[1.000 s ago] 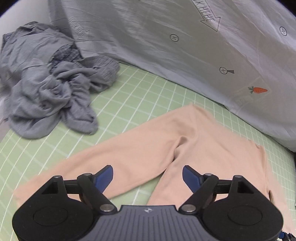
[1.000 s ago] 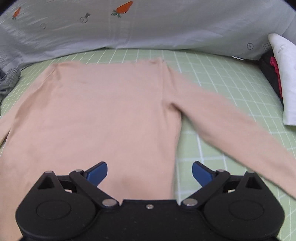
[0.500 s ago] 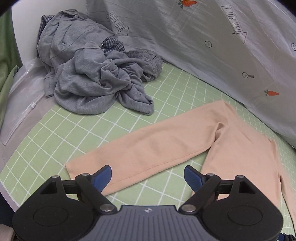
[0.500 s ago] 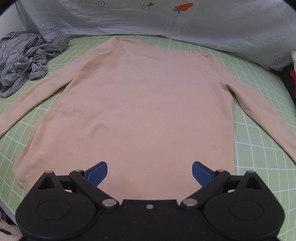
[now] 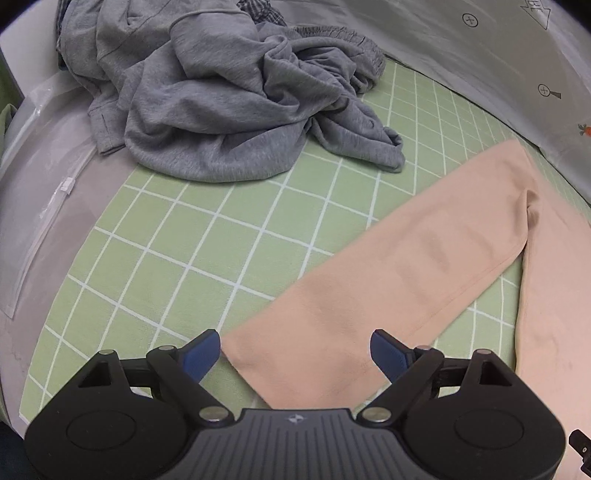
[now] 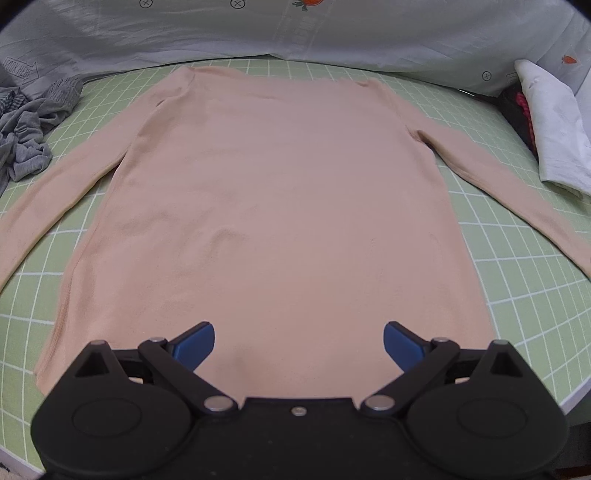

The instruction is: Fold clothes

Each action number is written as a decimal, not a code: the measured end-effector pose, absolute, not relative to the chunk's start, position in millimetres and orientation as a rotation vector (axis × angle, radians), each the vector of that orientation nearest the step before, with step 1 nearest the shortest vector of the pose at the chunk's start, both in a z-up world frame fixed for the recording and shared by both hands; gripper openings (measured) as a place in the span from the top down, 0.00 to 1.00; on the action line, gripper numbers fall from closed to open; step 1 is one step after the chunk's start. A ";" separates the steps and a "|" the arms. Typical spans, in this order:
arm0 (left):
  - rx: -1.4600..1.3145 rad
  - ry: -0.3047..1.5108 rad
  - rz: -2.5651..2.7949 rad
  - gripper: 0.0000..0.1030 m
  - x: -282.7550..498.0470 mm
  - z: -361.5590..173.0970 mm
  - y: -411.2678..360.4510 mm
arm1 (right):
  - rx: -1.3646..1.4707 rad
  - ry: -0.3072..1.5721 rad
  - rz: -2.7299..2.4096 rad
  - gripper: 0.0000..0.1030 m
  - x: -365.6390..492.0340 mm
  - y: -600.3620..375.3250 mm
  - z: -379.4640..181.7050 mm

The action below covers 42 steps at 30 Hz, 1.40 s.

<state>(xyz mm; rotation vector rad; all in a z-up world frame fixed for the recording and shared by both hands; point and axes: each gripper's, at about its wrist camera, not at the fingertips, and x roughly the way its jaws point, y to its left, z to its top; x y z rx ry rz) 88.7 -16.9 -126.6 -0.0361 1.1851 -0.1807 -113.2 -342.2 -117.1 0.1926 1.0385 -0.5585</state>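
A: Shirt point(image 6: 273, 206) location? Colour?
B: Peach, long-sleeved, flat on green grid mat point(image 5: 184, 266), hem nearest right gripper point(image 6: 299, 343).
A: Right jaws?
B: Spread wide over the hem area, nothing pinched.
A: Left gripper point(image 5: 295, 352)?
B: Over the cuff end of the left sleeve point(image 5: 388, 291); jaws just been opening, cuff lies between the blue pads, not pressed.
A: Clutter?
B: Grey clothes pile point(image 5: 229, 96) beyond the sleeve, apart from it. Grey printed sheet point(image 6: 332, 33) along the far edge.
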 end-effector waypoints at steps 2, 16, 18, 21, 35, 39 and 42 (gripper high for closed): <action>-0.045 1.195 -0.199 0.14 90.5 -130.3 -14.0 | 0.191 1.047 -0.576 0.04 -113.5 -338.2 -117.1; 0.072 1.175 -0.155 0.57 87.6 -130.9 -17.5 | 0.241 1.077 -0.677 0.04 -112.6 -349.6 -119.6; 0.065 1.174 -0.193 0.79 84.0 -129.1 -21.2 | 0.223 1.076 -0.683 0.04 -112.5 -354.5 -118.0; -0.038 1.206 -0.221 0.94 79.4 -129.4 -27.9 | 0.204 1.058 -0.669 0.04 -113.6 -362.2 -114.2; -0.303 1.092 -0.405 0.95 54.5 -58.2 -136.5 | 0.182 1.015 -0.578 0.05 -144.9 -437.4 -106.7; -0.332 1.036 -0.620 0.90 32.6 -34.5 -200.0 | 0.215 1.014 -0.609 0.06 -159.3 -467.1 -107.3; -0.226 0.999 -0.654 0.49 15.8 -25.6 -232.8 | 0.262 0.997 -0.626 0.06 -164.2 -481.2 -107.5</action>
